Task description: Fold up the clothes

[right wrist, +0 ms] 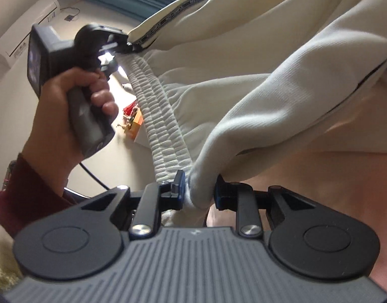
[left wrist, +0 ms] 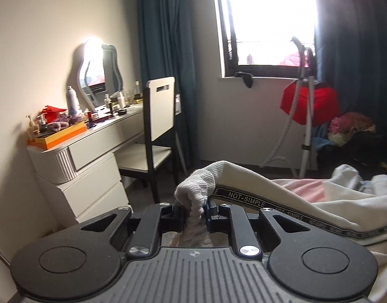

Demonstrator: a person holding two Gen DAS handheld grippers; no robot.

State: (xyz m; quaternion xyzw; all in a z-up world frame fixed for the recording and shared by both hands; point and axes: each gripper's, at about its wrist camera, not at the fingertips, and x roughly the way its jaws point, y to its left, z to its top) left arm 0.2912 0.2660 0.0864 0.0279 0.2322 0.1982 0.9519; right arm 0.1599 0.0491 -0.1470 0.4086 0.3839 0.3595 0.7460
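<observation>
A pair of cream trousers (left wrist: 269, 189) with a ribbed elastic waistband (right wrist: 160, 116) and a black side stripe reading NOT-SIMPLE (left wrist: 246, 198) hangs lifted between my two grippers. My left gripper (left wrist: 194, 208) is shut on one end of the ribbed waistband (left wrist: 198, 184). It also shows in the right wrist view (right wrist: 122, 46), held by a hand, clamped on the waistband corner. My right gripper (right wrist: 199, 189) is shut on the other end of the waistband, where the cloth bunches between the jaws. The trouser legs drape away to the upper right.
A white dressing table (left wrist: 92, 156) with bottles, a mirror and an orange box stands at left, with a chair (left wrist: 158, 126) beside it. A garment steamer (left wrist: 307, 116) with red cloth and a clothes pile stand under the window. Pink and white bedding (left wrist: 345, 184) lies below the trousers.
</observation>
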